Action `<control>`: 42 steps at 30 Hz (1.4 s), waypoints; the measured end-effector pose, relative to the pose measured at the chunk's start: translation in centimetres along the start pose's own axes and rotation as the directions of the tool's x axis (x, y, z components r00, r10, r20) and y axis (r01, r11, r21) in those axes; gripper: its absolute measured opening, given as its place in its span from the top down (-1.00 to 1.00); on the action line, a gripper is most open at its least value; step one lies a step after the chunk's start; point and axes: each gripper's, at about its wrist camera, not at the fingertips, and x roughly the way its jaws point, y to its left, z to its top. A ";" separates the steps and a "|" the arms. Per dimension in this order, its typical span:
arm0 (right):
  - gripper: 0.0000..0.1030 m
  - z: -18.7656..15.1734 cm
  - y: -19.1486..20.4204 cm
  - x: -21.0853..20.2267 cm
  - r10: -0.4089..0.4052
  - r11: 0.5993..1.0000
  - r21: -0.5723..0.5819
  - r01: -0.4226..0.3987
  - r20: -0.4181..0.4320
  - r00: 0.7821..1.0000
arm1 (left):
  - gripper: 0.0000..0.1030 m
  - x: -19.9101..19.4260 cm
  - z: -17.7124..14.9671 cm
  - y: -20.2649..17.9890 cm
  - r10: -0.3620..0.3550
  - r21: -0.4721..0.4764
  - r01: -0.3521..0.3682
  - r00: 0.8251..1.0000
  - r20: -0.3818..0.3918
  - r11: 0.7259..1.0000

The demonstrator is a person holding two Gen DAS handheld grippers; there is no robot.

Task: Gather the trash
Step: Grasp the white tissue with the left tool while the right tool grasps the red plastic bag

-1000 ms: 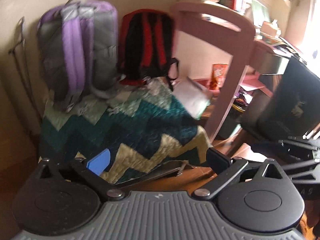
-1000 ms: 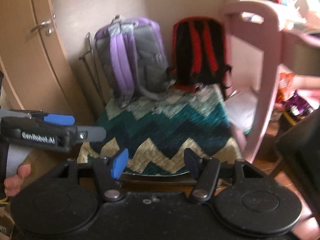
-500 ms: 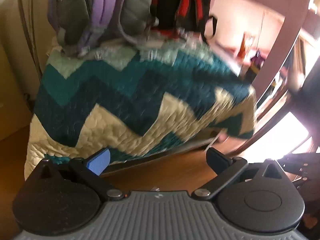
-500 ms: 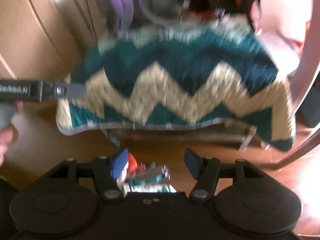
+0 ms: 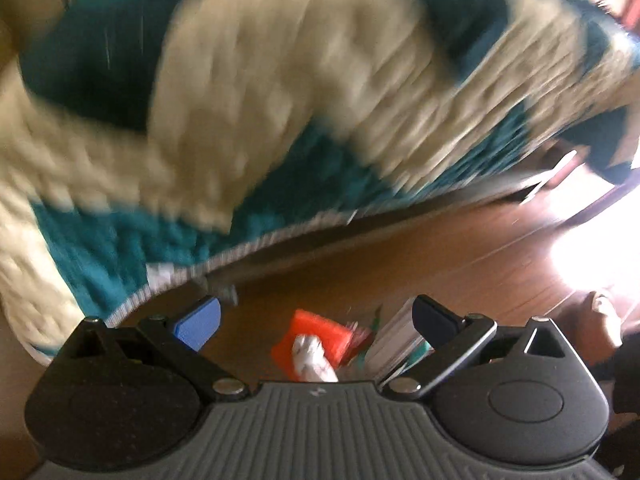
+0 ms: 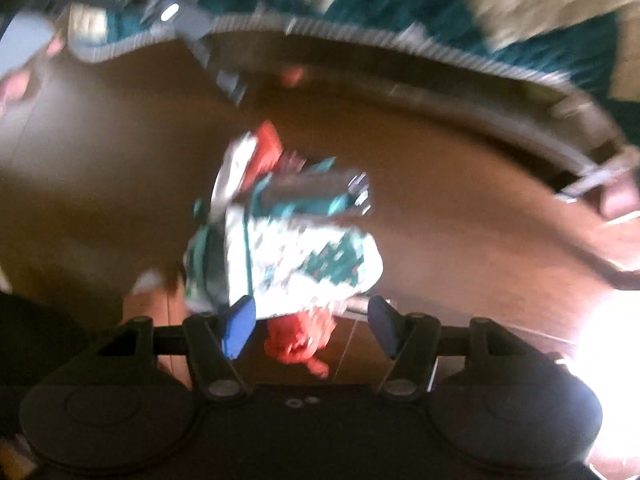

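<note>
Crumpled red, white and teal trash [image 6: 280, 232] lies in a pile on the wooden floor [image 6: 460, 232], just in front of the quilt-draped bed [image 5: 280, 100]. The right gripper [image 6: 312, 324], jaws apart and empty, points down with the near end of the pile between its fingers, the pile's long axis running away from it. The left gripper [image 5: 316, 320], also apart and empty, has the pile at its near right, so the right appears better placed.

Both views pretty motion-blurred, esp the quilt [image 5: 248, 92] ahead of the jaws. Blown-out daylight glare on the wood floor [image 6: 460, 240] off to the right of the jaws, rest dim-ish. Fisheye bends the edges.
</note>
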 end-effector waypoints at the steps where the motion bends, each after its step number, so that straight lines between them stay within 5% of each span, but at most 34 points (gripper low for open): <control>1: -0.19 -0.1 0.3 1.2 0.002 1.000 -0.024 -0.003 -0.021 1.000 | -1.00 1.2 -0.3 0.5 0.002 -0.022 -0.003 1.000 -0.026 1.000; 9: -0.18 -1.5 1.3 9.0 0.041 0.997 -0.062 -0.055 -0.205 0.978 | -0.98 9.8 -3.9 3.6 0.003 -0.153 -0.037 0.976 -0.219 0.988; 15: -0.18 -1.9 0.9 11.6 0.063 0.996 -0.046 -0.076 -0.244 0.968 | -0.98 14.2 -5.6 4.5 -0.035 -0.252 -0.046 0.950 -0.309 0.967; 20: -0.18 -2.2 0.6 13.9 0.064 0.996 -0.039 -0.078 -0.275 0.959 | -0.82 16.1 -6.2 2.9 -0.034 -0.198 -0.032 0.946 -0.322 0.980; 32: -0.10 -1.9 0.0 16.6 0.079 0.996 -0.018 -0.087 -0.288 0.954 | 0.08 18.6 -6.5 3.3 -0.137 -0.323 0.015 0.924 -0.357 0.946; 34: 0.37 -1.9 -0.1 16.8 0.062 0.998 -0.014 -0.069 -0.289 0.955 | 0.37 18.8 -6.6 3.3 -0.142 -0.331 0.015 0.921 -0.363 0.943; 42: 0.47 -2.1 -0.2 16.0 0.045 0.998 -0.022 -0.054 -0.279 0.959 | 0.83 18.2 -6.7 3.3 -0.147 -0.326 0.028 0.927 -0.345 0.945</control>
